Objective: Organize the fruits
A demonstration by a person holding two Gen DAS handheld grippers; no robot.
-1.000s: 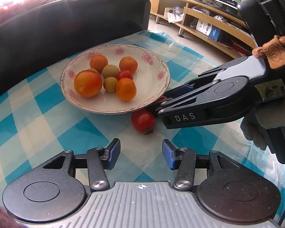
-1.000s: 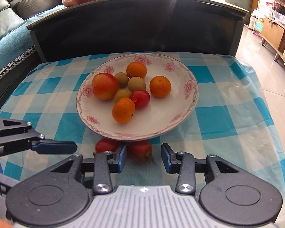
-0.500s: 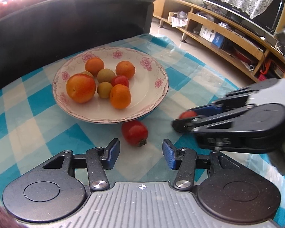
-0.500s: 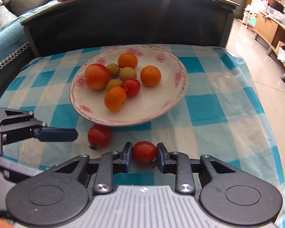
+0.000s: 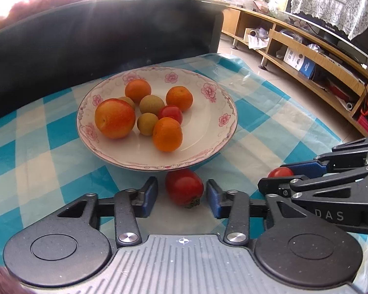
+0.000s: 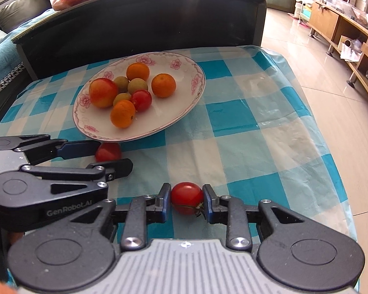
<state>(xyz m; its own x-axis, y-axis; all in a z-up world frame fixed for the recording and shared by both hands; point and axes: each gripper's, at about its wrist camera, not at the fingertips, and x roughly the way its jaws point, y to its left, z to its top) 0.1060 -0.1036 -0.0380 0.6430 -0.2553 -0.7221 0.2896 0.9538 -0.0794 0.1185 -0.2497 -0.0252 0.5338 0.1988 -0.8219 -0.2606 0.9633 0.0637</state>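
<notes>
A floral white plate [image 5: 216, 112] [image 6: 184, 112] holds oranges, a peach, small green fruits and a red tomato. A second red tomato [image 5: 184, 189] [image 6: 108, 152] lies on the checked cloth at the plate's near edge, between the open fingers of my left gripper [image 5: 181, 194] [image 6: 110, 156], which are not touching it. My right gripper [image 6: 187, 199] is shut on a third red tomato [image 6: 187, 197] [image 5: 281, 172], held just above the cloth, right of the plate.
A blue-and-white checked cloth [image 6: 245, 134] covers the table. A dark sofa back [image 5: 98, 34] rises behind the plate. The table's right edge drops to a tiled floor [image 6: 331, 78]. Wooden shelving [image 5: 319, 56] stands at far right.
My right gripper closed on a tomato and drew it back to the right, away from the plate. My left gripper moved forward so its open fingers flank the other tomato.
</notes>
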